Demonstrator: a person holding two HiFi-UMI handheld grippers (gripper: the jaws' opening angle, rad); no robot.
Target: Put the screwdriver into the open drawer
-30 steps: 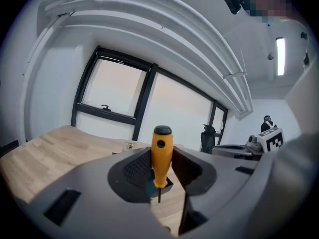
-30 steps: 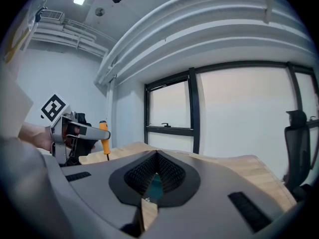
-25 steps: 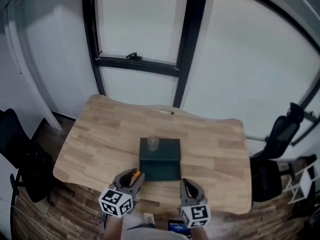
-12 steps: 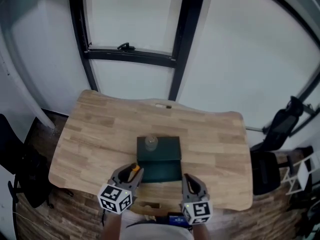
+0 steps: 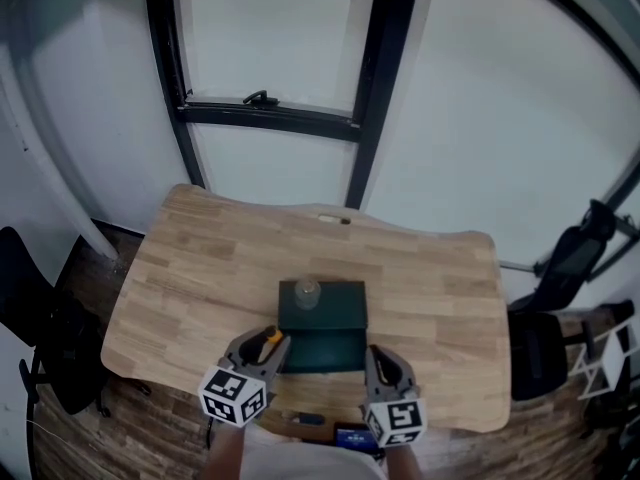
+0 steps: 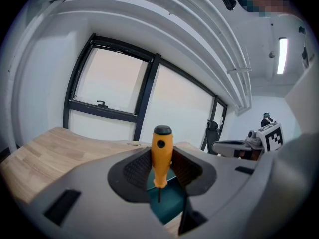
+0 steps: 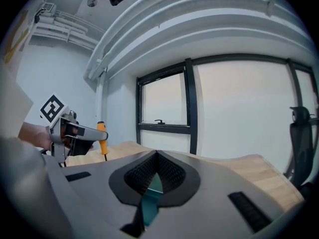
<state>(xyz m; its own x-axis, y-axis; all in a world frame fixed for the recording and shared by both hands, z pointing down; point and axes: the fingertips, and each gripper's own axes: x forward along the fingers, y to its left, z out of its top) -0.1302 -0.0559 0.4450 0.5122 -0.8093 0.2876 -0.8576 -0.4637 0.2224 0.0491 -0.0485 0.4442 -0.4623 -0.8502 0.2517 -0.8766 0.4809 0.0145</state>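
The orange-handled screwdriver (image 5: 269,339) stands upright with its thin shaft pointing down, and my left gripper (image 5: 266,346) is shut on its handle (image 6: 162,151). It hangs over the table's front edge, just left of the dark green drawer box (image 5: 322,320), whose pulled-out drawer (image 5: 320,350) faces me. In the left gripper view the teal drawer (image 6: 168,205) shows below the jaws. My right gripper (image 5: 380,363) is at the drawer's right front corner, its jaws together with nothing in them (image 7: 157,156). From there I see the left gripper (image 7: 75,132) with the screwdriver (image 7: 102,138).
A small clear jar (image 5: 307,290) stands on top of the drawer box. The wooden table (image 5: 190,268) has a small object (image 5: 335,219) at its far edge. Black chairs stand at the left (image 5: 45,338) and right (image 5: 560,288). A black-framed window (image 5: 370,88) lies behind.
The head view has shifted slightly; both grippers stay by the table's front edge, and the left one still holds the screwdriver.
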